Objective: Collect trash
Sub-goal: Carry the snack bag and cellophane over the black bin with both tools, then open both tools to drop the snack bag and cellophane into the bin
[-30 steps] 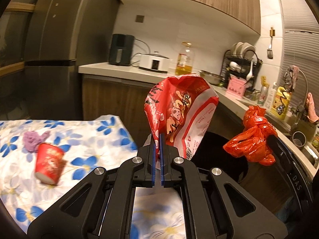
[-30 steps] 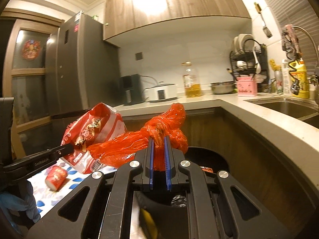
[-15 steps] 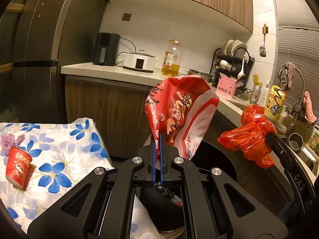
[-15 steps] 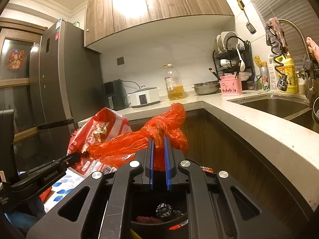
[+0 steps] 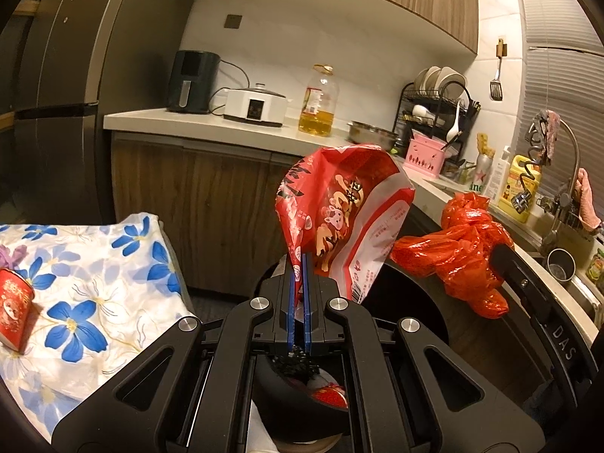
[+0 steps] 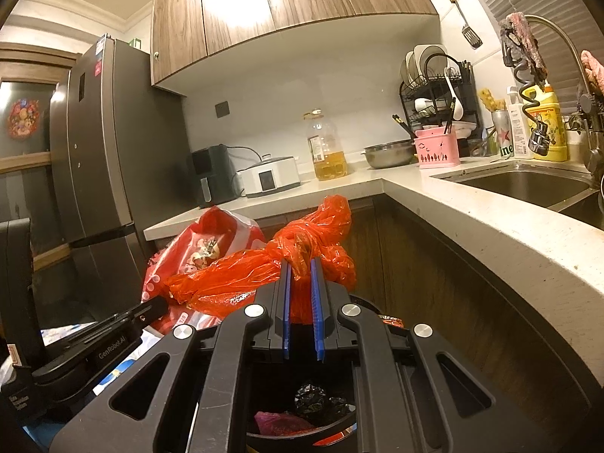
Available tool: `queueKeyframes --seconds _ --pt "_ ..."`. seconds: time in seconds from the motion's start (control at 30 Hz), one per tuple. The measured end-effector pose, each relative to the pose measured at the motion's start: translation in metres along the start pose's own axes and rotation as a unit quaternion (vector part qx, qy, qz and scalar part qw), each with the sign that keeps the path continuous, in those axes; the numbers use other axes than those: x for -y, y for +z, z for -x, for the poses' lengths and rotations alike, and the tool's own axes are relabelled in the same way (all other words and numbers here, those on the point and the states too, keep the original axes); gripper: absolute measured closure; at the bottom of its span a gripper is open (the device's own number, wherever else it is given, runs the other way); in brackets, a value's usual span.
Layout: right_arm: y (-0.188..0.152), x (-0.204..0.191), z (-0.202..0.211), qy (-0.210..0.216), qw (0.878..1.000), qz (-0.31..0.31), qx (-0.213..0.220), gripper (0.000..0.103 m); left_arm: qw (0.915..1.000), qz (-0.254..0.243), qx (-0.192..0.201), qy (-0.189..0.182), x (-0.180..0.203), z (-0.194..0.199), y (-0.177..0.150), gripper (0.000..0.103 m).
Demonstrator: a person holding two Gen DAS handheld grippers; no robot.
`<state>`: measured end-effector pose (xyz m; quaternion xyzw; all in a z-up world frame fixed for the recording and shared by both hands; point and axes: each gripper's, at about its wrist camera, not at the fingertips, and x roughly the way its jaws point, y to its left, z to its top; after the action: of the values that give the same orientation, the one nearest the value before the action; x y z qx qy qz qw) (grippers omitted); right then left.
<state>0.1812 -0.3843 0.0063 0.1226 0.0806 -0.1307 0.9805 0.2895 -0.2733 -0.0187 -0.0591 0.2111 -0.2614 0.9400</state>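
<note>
My left gripper [image 5: 299, 264] is shut on the lower edge of a red and white snack bag [image 5: 339, 219], which stands up above the black trash bin [image 5: 411, 309]. To its right my right gripper [image 6: 301, 268] is shut on a knotted orange plastic bag [image 6: 302, 249], also over the bin [image 6: 362, 304]. The orange bag [image 5: 460, 249] hangs beside the snack bag [image 6: 204, 241], close but apart. Inside the bin lie a black crumpled wrapper [image 6: 317, 400] and pink trash [image 6: 279, 422]. A red paper cup [image 5: 13, 313] lies on its side on the flowered tablecloth [image 5: 94, 283].
A wooden cabinet [image 5: 211, 204] and countertop [image 6: 472, 211] wrap around behind and right of the bin. On the counter stand an air fryer [image 5: 192, 81], cooker [image 5: 255, 107], oil bottle [image 5: 319, 102], dish rack [image 5: 438, 113] and sink [image 6: 528, 185]. A dark fridge [image 5: 56, 87] stands at the left.
Both grippers have carried their bags to the right, off the flowered table and over the bin. The cup and table have slid to the left edge of the left wrist view.
</note>
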Motion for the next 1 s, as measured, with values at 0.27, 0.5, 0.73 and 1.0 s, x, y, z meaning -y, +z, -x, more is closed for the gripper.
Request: queueKeyframes --seconds 0.27,0.5,0.73,1.0 --pt "-0.007 0.004 -0.016 0.003 1.000 -0.003 -0.023 0.088 0.9997 0.002 -0.010 -0.023 0.000 -0.010 -0.006 0.100" --pt "-0.012 0.006 -0.022 0.001 0.999 -0.003 -0.032 0.079 0.9993 0.004 -0.018 -0.031 -0.001 -0.017 -0.010 0.098" --pt "-0.015 0.010 -0.022 -0.008 0.999 -0.008 -0.038 0.068 0.9991 0.016 -0.023 -0.033 -0.011 -0.018 -0.016 0.061" --pt "-0.019 0.010 -0.013 -0.014 0.999 -0.015 -0.037 0.046 0.9997 0.016 -0.014 0.010 -0.026 -0.002 -0.024 0.033"
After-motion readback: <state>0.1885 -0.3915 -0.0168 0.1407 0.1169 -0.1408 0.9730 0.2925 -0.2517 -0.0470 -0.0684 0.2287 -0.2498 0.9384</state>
